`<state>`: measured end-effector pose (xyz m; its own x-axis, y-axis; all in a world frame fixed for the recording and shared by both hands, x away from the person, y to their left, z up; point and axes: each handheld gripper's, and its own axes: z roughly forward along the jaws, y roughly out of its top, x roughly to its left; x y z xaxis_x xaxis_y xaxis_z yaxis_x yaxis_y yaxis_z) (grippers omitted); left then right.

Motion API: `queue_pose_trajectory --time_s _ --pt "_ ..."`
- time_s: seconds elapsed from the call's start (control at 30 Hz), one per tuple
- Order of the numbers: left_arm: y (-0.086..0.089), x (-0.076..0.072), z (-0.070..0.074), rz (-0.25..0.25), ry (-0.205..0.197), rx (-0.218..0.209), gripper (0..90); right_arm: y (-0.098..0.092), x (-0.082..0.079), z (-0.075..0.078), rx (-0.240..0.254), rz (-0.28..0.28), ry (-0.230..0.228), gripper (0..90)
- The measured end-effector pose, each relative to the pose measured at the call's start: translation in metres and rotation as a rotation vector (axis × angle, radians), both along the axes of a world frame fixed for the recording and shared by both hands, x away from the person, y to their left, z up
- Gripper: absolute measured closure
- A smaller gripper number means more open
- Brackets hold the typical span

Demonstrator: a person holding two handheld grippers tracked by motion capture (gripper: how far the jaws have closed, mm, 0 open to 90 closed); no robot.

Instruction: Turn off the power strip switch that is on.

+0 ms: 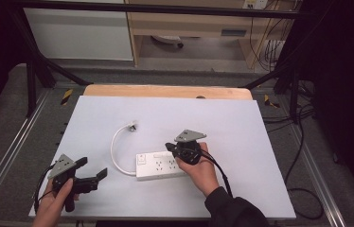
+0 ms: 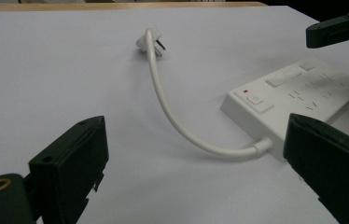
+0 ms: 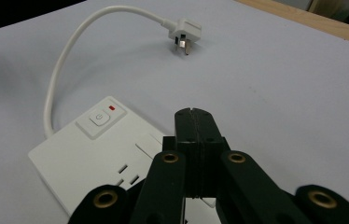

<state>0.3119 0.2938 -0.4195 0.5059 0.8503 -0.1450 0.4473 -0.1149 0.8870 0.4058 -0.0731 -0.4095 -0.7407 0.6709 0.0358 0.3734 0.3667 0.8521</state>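
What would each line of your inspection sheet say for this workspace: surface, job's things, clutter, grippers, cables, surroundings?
Surface: white sheet over a wooden tabletop, flat.
Job's things: white power strip lying flat, switch end towards its curved cord; plug lies unplugged on the sheet.
Clutter: nothing seen.
Grippers: left gripper open, near the sheet's front left, holding nothing; right gripper shut, above the strip's socket end, contact unclear.
Cables: black lead trails from the right gripper; more cables on the floor at right.
Surroundings: dark frame bars, wooden furniture behind.
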Motion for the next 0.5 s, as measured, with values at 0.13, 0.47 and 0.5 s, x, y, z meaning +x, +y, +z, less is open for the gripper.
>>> queue_pose_trajectory --time_s 0.13,0.47,0.5 --pt "0.0001 0.0001 0.0000 0.000 0.000 0.000 6.5 0.0018 0.0007 -0.0025 -0.009 0.010 0.004 90.0" --pt "0.0004 0.0000 0.0000 0.001 -0.001 0.000 6.5 0.0042 0.0035 -0.0093 -0.015 0.003 0.043 90.0" --pt "0.0007 -0.0001 0.0002 0.001 -0.002 0.003 6.5 0.0042 0.0040 -0.0103 -0.018 0.001 0.046 90.0"
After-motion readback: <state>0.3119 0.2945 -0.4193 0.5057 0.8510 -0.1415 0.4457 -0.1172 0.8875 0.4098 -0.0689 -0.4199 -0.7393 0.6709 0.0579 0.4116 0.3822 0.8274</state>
